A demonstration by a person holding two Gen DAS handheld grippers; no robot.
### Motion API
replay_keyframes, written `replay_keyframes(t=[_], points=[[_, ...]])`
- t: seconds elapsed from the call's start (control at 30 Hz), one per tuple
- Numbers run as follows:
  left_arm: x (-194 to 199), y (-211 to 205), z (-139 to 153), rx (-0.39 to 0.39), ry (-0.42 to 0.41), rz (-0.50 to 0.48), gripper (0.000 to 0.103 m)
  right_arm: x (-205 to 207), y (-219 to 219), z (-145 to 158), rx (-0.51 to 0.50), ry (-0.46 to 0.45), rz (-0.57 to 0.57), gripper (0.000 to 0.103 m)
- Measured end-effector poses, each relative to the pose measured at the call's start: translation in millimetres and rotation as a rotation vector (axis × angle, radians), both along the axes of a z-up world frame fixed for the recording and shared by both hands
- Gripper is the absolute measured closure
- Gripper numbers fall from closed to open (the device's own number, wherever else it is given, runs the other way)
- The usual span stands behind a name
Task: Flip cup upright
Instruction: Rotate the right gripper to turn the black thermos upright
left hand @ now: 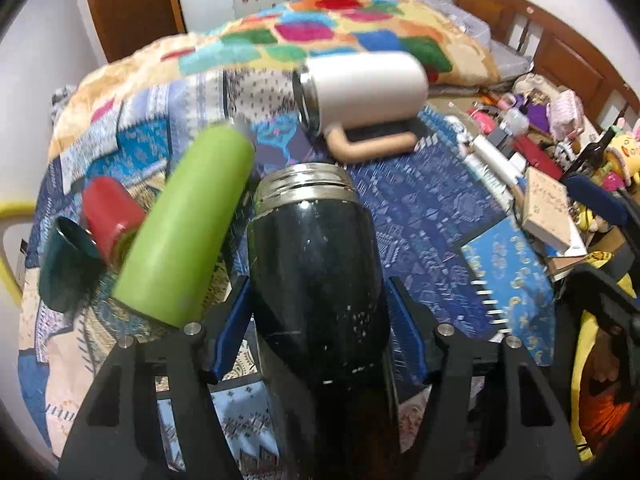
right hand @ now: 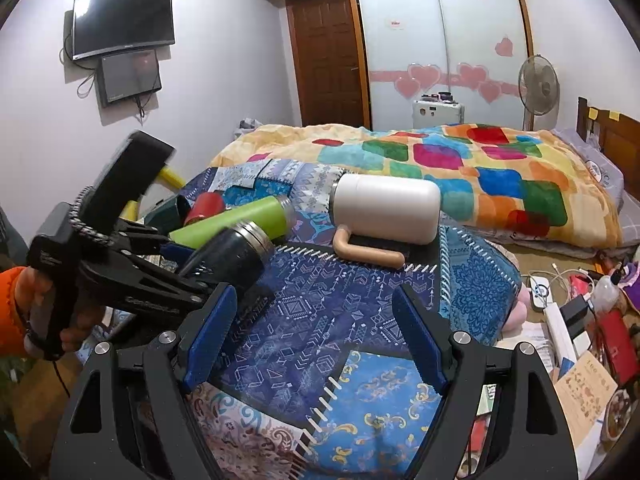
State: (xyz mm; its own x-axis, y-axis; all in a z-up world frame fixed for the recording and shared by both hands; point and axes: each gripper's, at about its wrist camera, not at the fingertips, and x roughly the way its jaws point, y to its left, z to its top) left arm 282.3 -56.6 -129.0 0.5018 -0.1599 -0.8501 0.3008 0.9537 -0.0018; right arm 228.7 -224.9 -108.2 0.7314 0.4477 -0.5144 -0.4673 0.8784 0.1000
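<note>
My left gripper (left hand: 316,320) is shut on a black steel flask (left hand: 316,264), its blue pads against both sides; the flask's silver threaded mouth points away, tilted up. In the right wrist view the flask (right hand: 228,256) is held off the patterned cloth by the left gripper (right hand: 200,268). A green bottle (left hand: 184,228) lies on its side just left of it. A white mug (left hand: 364,92) with a tan handle lies on its side farther back. My right gripper (right hand: 316,332) is open and empty above the blue cloth.
A red cup (left hand: 110,216) and a dark green cup (left hand: 66,264) lie at the left. A colourful blanket (right hand: 460,160) covers the bed behind. Books, boxes and cables (right hand: 580,320) clutter the right side. A fan (right hand: 538,84) stands by the wardrobe.
</note>
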Motion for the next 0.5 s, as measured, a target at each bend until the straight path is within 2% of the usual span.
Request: replay_keyframes(t=[0.3,0.5], points=[[-42.9,21.0,62.0,-0.097,-0.154,0.001,0.038,-9.5,2.0,17.7,0.016,-0.045,-0.002,0.025],[-56.6,27.2,86.5,-0.104,-0.261,-0.005,0.039,-7.6,6.5,24.1,0.023,-0.065,-0.007,0.025]])
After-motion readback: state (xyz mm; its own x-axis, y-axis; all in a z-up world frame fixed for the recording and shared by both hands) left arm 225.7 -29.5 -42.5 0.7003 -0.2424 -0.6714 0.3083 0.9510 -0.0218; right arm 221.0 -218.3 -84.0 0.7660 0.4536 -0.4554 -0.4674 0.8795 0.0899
